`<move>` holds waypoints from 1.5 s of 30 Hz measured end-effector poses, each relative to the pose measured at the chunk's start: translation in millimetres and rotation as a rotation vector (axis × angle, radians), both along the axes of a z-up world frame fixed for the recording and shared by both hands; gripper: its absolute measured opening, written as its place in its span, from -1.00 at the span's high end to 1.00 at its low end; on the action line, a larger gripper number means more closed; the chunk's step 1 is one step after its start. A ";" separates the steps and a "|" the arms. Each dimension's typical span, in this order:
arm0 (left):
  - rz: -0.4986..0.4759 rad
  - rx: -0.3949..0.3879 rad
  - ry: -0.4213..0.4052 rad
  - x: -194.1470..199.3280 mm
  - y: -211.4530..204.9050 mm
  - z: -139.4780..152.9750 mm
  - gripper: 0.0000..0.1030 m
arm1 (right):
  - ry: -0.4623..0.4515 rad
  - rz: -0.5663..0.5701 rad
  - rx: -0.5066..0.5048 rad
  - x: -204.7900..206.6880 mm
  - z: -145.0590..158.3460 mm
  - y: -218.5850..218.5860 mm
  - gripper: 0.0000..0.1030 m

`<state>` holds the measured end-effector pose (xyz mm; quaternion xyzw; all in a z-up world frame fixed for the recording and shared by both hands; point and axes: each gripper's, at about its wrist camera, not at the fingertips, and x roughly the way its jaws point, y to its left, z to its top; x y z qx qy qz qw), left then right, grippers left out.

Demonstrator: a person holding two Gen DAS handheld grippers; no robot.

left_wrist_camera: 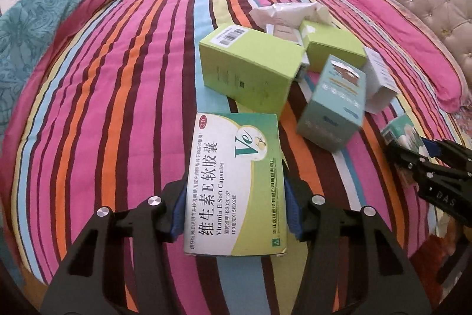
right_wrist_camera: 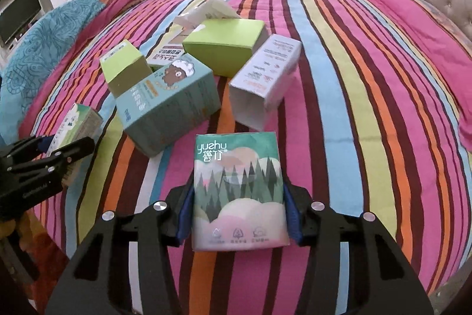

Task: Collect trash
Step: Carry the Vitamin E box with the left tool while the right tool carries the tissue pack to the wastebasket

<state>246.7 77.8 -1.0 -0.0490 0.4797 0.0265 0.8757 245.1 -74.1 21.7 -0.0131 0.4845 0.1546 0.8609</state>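
On the striped bedspread (left_wrist_camera: 118, 78), near its closest edge, your left gripper (left_wrist_camera: 234, 214) has its blue pads pressed on a green-and-white Vitamin E box (left_wrist_camera: 236, 182), and your right gripper (right_wrist_camera: 236, 217) is clamped on a yuzhu tissue pack (right_wrist_camera: 239, 191) printed with pine trees. Behind them lie more boxes: two lime-green boxes (right_wrist_camera: 224, 46), a teal bear carton (right_wrist_camera: 171, 108), and a white carton (right_wrist_camera: 262, 81) with its open end showing nothing inside. You cannot make out what fills the others.
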 end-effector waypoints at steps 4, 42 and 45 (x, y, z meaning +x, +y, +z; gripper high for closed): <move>0.000 -0.040 -0.013 -25.3 -3.5 6.4 -0.02 | 0.000 -0.033 0.052 -14.2 9.3 -10.0 0.06; -0.148 -0.049 0.075 -207.6 -59.4 -10.9 -0.02 | 0.132 -0.046 0.165 -167.5 7.5 -26.4 0.06; -0.163 -0.075 0.111 -214.3 -66.8 -19.0 -0.02 | 0.163 -0.043 0.166 -175.7 0.8 -26.2 0.06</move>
